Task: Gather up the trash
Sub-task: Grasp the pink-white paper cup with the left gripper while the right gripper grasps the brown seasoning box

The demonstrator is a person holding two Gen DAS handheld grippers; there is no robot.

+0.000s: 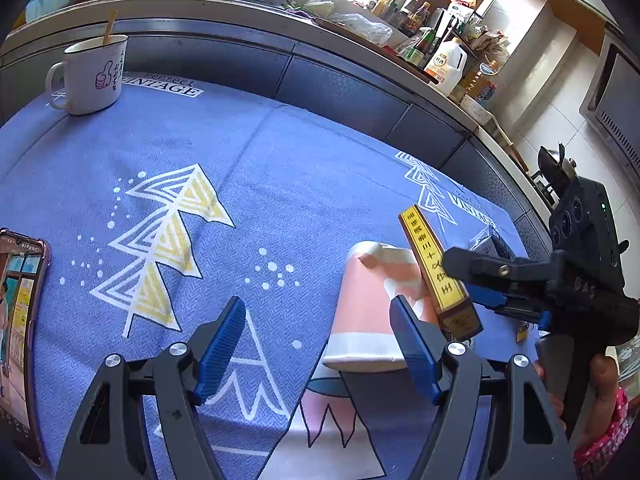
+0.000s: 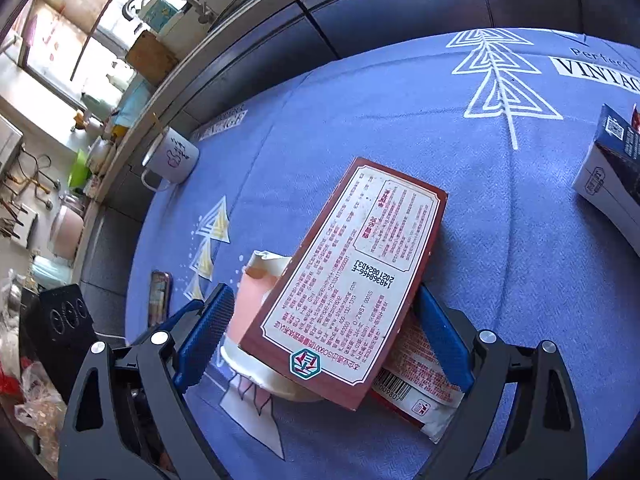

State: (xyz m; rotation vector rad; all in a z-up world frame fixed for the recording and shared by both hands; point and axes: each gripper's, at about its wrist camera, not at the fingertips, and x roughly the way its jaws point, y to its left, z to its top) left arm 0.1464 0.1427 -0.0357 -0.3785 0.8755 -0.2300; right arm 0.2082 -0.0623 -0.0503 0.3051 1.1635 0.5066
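A crushed pink and white paper cup (image 1: 372, 308) lies on its side on the blue tablecloth (image 1: 240, 152). My left gripper (image 1: 320, 348) is open, with its right finger beside the cup. My right gripper (image 1: 476, 280) is shut on a flat red and yellow box (image 1: 438, 276) and holds it tilted over the cup. In the right wrist view the box (image 2: 348, 276) fills the gap between the fingers of my right gripper (image 2: 320, 328), above the cup (image 2: 256, 280) and a red and white packet (image 2: 420, 376).
A white mug (image 1: 94, 74) with a stick stands at the table's far left. A phone (image 1: 20, 320) lies at the left edge. A dark blue and white box (image 2: 616, 164) lies at the right. A cluttered kitchen counter (image 1: 420, 44) runs behind the table.
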